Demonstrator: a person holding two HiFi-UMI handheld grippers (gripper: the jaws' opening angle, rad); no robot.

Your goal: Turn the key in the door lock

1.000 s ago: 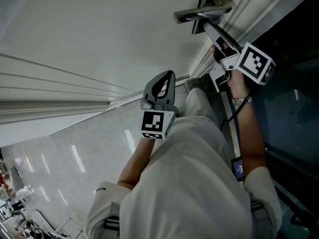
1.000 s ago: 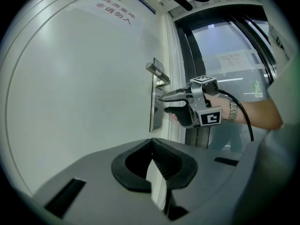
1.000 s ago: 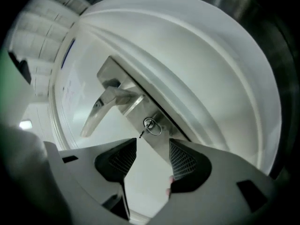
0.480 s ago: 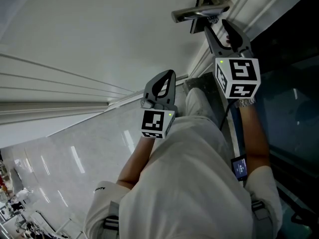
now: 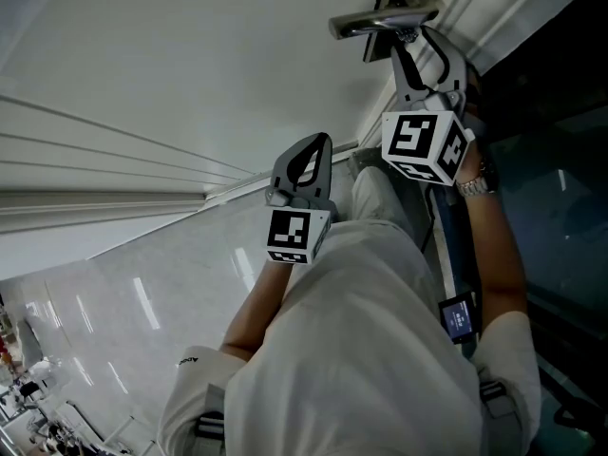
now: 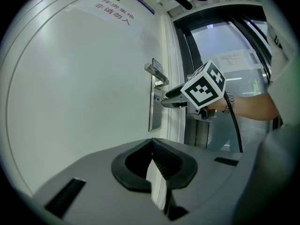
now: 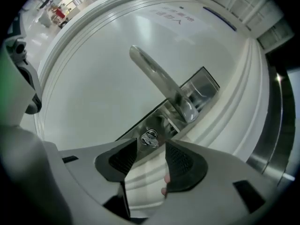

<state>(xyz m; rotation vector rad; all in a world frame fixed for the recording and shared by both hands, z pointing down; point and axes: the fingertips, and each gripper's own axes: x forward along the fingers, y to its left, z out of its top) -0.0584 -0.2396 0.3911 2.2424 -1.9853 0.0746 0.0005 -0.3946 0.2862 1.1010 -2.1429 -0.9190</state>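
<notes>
Below the lever handle on the steel lock plate, the key sits in its cylinder. The right gripper points straight at that plate, jaws parted. The key's head lies just past and between their ribbed tips, and neither pad is clearly pressing it. Well away from the plate, the left gripper hangs before the white door, jaw tips pressed together on nothing.
</notes>
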